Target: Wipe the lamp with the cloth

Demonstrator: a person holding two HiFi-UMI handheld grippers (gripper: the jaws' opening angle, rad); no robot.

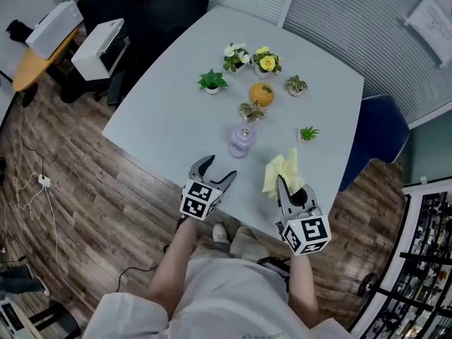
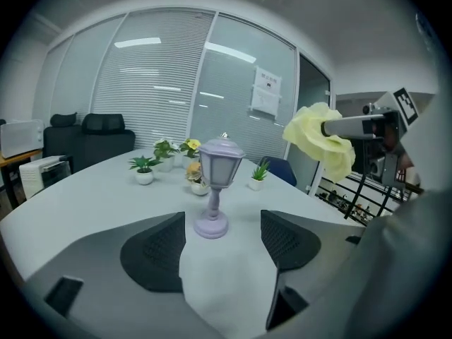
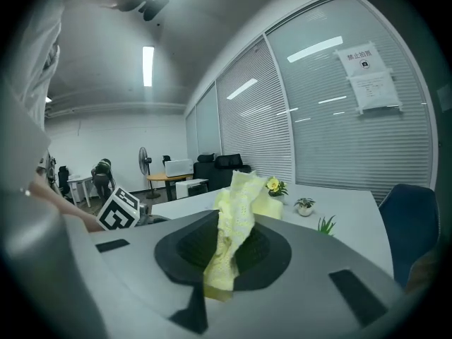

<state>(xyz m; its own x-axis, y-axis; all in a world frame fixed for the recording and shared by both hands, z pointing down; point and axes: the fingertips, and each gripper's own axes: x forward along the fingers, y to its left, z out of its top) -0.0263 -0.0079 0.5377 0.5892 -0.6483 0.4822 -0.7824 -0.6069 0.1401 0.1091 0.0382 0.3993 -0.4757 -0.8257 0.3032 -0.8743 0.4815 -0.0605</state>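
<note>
A small lilac lantern-shaped lamp [image 1: 241, 140] stands upright on the pale grey table [image 1: 169, 111], near its front edge. In the left gripper view the lamp [image 2: 215, 186] is straight ahead, beyond the open jaws. My left gripper [image 1: 212, 171] is open and empty, a short way in front of the lamp. My right gripper [image 1: 287, 186] is shut on a yellow cloth [image 1: 283, 172], held to the right of the lamp. The cloth [image 3: 231, 232] stands up between the pads, and also shows as a bunch [image 2: 319, 144] at the upper right of the left gripper view.
Behind the lamp sit several small potted plants [image 1: 212, 81], a flower pot [image 1: 267, 61] and an orange ornament [image 1: 261, 93]. A blue chair [image 1: 378, 136] stands at the table's right. Black chairs [image 1: 166, 13] and white machines [image 1: 101, 46] are at the far left.
</note>
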